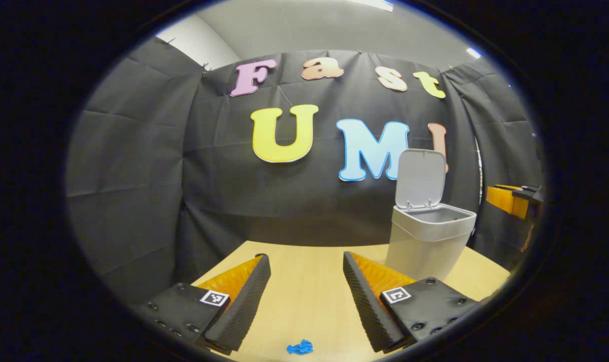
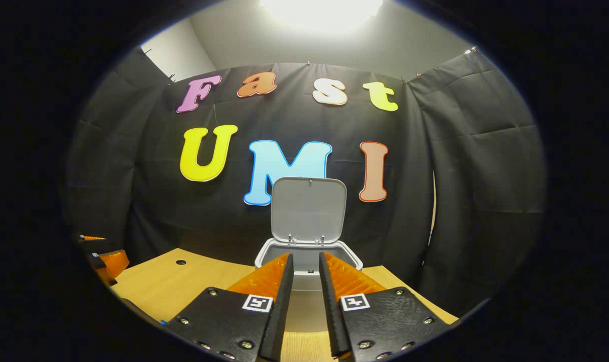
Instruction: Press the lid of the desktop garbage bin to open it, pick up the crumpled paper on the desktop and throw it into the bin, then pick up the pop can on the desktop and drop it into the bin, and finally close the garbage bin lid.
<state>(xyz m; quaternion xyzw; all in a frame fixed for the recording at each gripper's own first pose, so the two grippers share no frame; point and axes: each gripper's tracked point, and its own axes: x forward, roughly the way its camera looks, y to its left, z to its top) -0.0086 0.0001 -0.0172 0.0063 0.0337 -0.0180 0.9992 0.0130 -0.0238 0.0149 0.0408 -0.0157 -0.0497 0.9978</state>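
The grey desktop bin [image 1: 427, 241] stands on the wooden table, right of my left gripper, with its lid [image 1: 421, 178] swung up and the inside exposed. A small blue crumpled paper [image 1: 299, 347] lies on the table just below and between the fingers of my left gripper [image 1: 307, 264], which is wide open and holds nothing. My right gripper [image 2: 305, 261] points straight at the bin [image 2: 308, 259] from close by, below the upright lid [image 2: 308, 210]. Its fingers stand a narrow gap apart with nothing between them.
The wooden table [image 1: 304, 301] ends at the black cloth wall behind the bin. The right gripper [image 1: 515, 198] shows at the right edge beyond the bin. The left gripper [image 2: 103, 256] shows at the far left. A small round hole [image 2: 181, 262] sits in the tabletop.
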